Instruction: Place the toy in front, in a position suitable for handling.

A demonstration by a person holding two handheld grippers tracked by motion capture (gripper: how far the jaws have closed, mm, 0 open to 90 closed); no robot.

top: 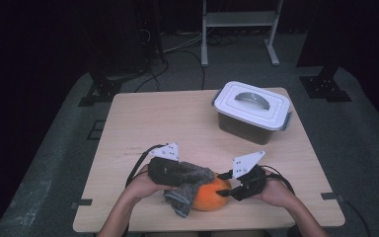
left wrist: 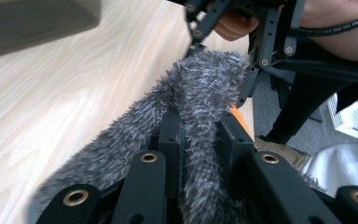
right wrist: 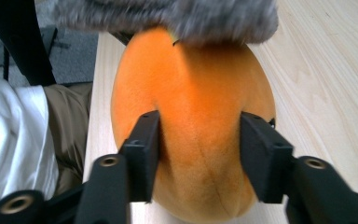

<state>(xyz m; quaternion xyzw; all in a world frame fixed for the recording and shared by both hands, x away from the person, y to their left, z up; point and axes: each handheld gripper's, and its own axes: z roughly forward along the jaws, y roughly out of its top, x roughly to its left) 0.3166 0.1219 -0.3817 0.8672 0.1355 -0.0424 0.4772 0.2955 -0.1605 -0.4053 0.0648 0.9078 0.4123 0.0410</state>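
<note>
Orange plush (top: 211, 195): near table (top: 177, 118) front edge, between both claws
Grey fuzzy cloth (top: 190, 185): draped over plush's left side and top, partly covering
Left claw (top: 190, 174): clamped narrow on cloth
Right claw (top: 225, 189): jaws half-wide, flanking plush, seemingly pressing its sides
Progress: likely mid-way; cloth neither fully on nor off
Lidded box (top: 253, 111): far right, closed, untouched

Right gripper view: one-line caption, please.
Right tongs straddle an orange plush ball under a grey fuzzy cloth.
</note>
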